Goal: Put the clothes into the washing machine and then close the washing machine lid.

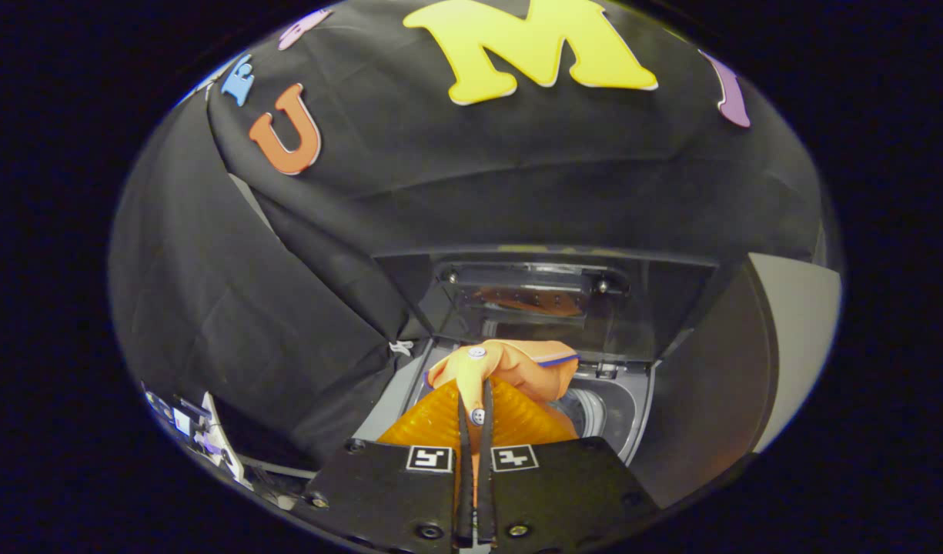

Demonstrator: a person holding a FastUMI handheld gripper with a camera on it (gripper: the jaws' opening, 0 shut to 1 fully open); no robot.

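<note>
— What's the biggest thing ahead of you?

— The booth's black cloth wall [471, 169], well beyond my fingers and hanging in folds down to the machine. To the right of my fingers stands a pale grey panel [794, 331].

— And the washing machine?

— The washing machine [633, 400] sits just ahead of and below my fingers. Its lid [533, 300] stands raised beyond them, dark and glossy, tilted back towards the cloth. A hinge bar runs across the lid's upper part, and an orange reflection shows in the lid's surface. Below the lid I see the grey top deck and, a little to the right of my fingertips, the round opening of the drum [590, 412].

— Where is the clothing?

— The orange garment [517, 365] is in my grip. It bunches up just past my fingertips and spreads out to both sides of them, hanging over the machine's opening. It has a thin blue trim along one edge and pale buttons, one above my fingertips and one between them.

— So what are your fingers doing?

— My gripper [475, 408] is drawn in narrow, both fingers pressing on the cloth with only a fold of it between them.

— Anything smaller?

— Off to the left of my fingers, low down, some small white and blue clutter [194, 427]; I cannot tell what it is.
</note>
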